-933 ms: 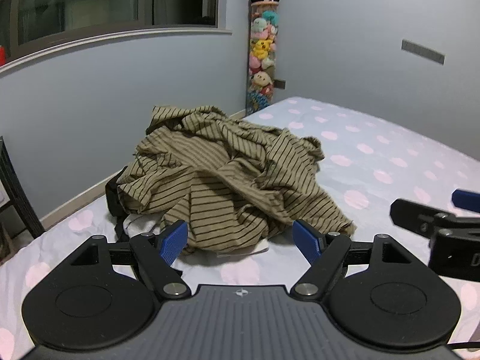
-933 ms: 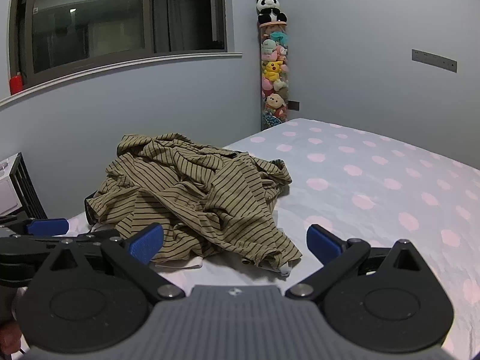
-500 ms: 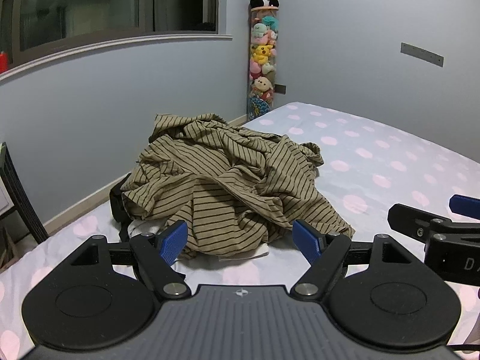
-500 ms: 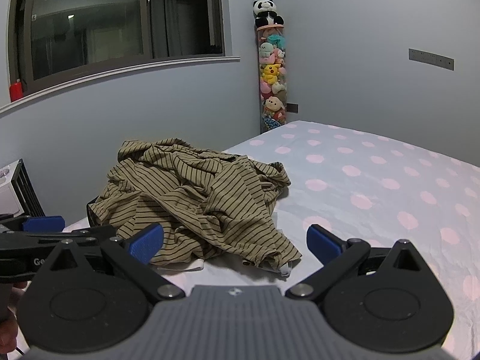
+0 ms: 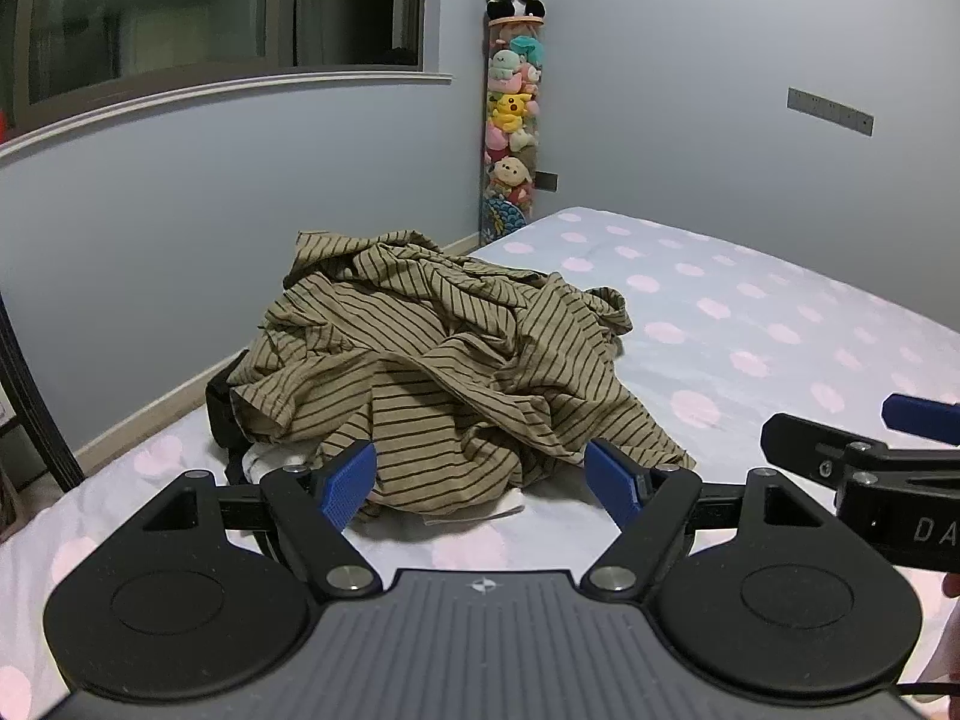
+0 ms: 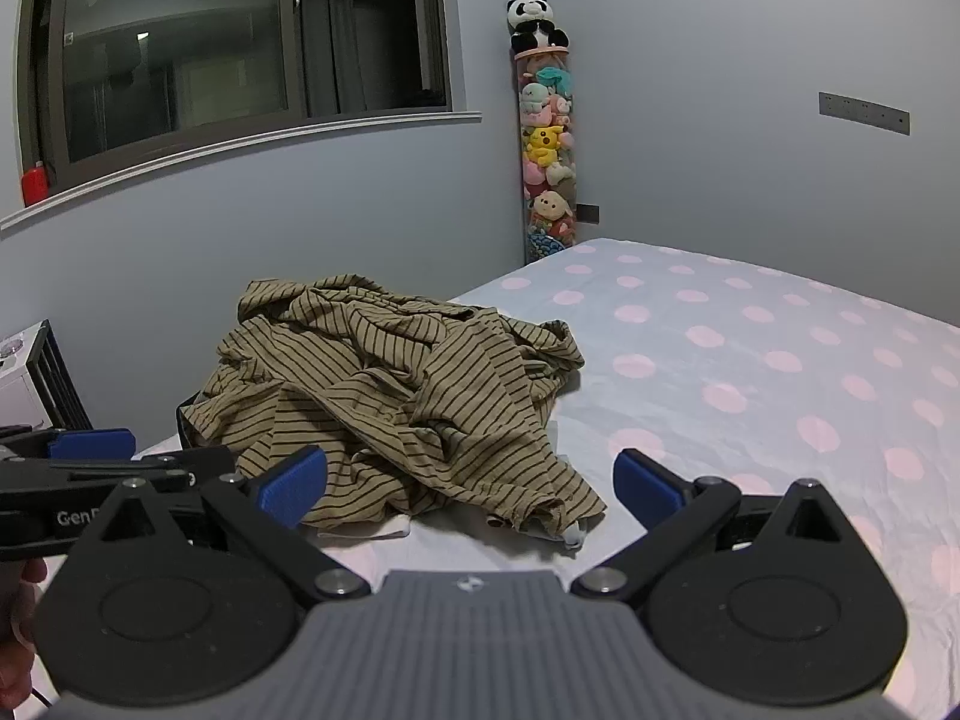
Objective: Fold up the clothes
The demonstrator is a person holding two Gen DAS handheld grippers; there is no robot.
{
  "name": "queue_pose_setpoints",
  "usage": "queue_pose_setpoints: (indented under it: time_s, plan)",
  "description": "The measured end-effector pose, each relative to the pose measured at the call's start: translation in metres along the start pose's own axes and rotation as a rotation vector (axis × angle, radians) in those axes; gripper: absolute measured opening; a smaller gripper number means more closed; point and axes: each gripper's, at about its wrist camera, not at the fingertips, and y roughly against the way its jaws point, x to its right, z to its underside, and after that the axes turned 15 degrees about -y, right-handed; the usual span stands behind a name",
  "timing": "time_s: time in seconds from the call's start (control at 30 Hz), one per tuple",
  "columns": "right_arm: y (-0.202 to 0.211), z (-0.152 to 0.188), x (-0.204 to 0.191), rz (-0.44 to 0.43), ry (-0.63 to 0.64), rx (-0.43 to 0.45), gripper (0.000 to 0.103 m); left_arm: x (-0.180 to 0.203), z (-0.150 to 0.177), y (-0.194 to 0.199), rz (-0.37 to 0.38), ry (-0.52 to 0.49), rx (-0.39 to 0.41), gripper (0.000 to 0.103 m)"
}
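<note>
Grippers raised, red bottle (image 6: 34,183) right-view only

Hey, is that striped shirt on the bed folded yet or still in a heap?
Still a heap: the striped shirt lies crumpled, creases everywhere.

Both views tilted upward over last second. Left wrist view: striped shirt pile (image 5: 444,372) sat lower in frame than before, plush toy column (image 5: 511,114) moved from top edge toward upper centre, window (image 5: 210,12) showed more. Right gripper (image 5: 888,450) slid lower at right edge. Right wrist view: more window and ceiling light reflection appeared; left gripper (image 6: 90,456) rose slightly at left edge.
</note>
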Motion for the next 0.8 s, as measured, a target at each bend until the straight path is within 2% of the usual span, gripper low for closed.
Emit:
queue_pose_setpoints:
  time_s: [0.23, 0.4, 0.57, 0.8]
  plan:
    - [-0.003, 0.001, 0.001, -0.004, 0.004, -0.001, 0.102, 0.003, -0.001, 0.003, -0.056, -0.025, 0.014, 0.076]
    - [-0.003, 0.001, 0.001, -0.004, 0.002, 0.000, 0.102, -0.001, -0.003, 0.005, -0.048, 0.007, 0.024, 0.076]
    - [-0.003, 0.000, 0.001, -0.011, 0.006, 0.001, 0.102, -0.002, -0.009, 0.008, -0.080, -0.028, 0.021, 0.076]
    - [-0.001, -0.001, -0.003, -0.040, 0.038, 0.011, 0.102, -0.017, -0.024, 0.017, -0.076, -0.081, 0.032, 0.078]
